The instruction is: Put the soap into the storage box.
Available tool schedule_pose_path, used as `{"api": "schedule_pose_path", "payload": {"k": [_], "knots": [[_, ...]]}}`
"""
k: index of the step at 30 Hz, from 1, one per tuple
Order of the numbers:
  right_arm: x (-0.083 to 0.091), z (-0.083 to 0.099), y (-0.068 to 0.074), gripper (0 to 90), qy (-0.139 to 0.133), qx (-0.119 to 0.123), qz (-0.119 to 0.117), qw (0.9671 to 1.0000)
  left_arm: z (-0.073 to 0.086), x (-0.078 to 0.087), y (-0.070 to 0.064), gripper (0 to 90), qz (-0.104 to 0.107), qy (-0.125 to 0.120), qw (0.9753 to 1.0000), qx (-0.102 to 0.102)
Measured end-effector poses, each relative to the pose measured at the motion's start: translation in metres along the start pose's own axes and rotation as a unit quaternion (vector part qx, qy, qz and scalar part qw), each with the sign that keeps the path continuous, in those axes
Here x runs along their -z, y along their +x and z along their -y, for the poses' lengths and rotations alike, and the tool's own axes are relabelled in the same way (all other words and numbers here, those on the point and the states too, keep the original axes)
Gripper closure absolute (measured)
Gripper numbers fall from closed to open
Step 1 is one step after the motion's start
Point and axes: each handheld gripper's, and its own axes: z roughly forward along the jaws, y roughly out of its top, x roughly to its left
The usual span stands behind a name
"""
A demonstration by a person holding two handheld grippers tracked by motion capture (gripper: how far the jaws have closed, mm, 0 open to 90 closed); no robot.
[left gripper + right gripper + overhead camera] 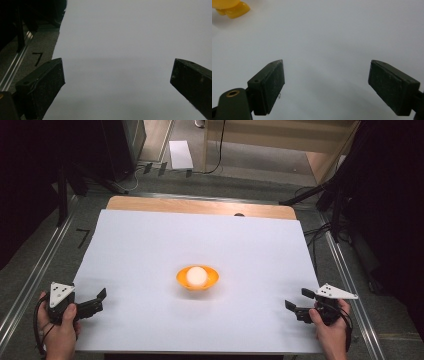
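Two hand-held grippers rest at the near corners of the white sheet [150, 240] that covers the table [200, 206], and between them, well apart from both, sits the one thing worth reaching for.

The left hand-held gripper [97, 301] lies at the sheet's near left edge, held in the person's left hand [62, 330]. Its jaws stand wide apart, with nothing between them but bare sheet; in the left gripper view they frame empty white, the left jaw overhanging the sheet's edge.

At the middle of the sheet is a small orange bowl [197, 278] with a pale ball [196, 275] sitting in it. I judge both light. The bowl looks like thin, stiff plastic, smooth and likely a bit slippery, so its rim seems the place to pinch, one jaw inside and one outside. The ball is round and may roll or squirt from a hard squeeze; whether it is rigid or fragile I cannot tell. A grip across its widest part, taken gently, looks safest.

The right hand-held gripper [299, 301] sits at the near right, in the right hand [331, 332]. Its jaws are also spread wide and hold nothing. In the right gripper view the bowl shows at the upper left corner, far ahead of the jaws.
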Motion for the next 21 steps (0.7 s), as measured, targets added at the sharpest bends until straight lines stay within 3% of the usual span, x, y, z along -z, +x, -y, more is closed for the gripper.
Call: {"api": "schedule_pose_path", "payload": {"k": [6, 11, 13, 21], "knots": [[0.008, 0.016, -0.001, 14.2, -0.031, -0.008, 0.024, 0.9992, 0.0, 0.0, 0.001, 0.0, 0.003, -0.001, 1.0, 0.002], [0.014, 0.022, -0.005, 14.3, -0.075, -0.029, 0.033, 0.9962, 0.0, 0.0, 0.001, 0.0, 0.004, -0.001, 1.0, 0.003], [0.012, 0.022, -0.006, 14.3, -0.071, -0.034, 0.037, 0.9962, 0.0, 0.0, 0.001, 0.0, 0.004, -0.001, 1.0, 0.002], [0.008, 0.02, 0.001, 13.7, -0.052, -0.009, 0.048, 0.9974, 0.0, 0.0, 0.001, 0.0, 0.005, 0.0, 1.0, 0.001]]}}
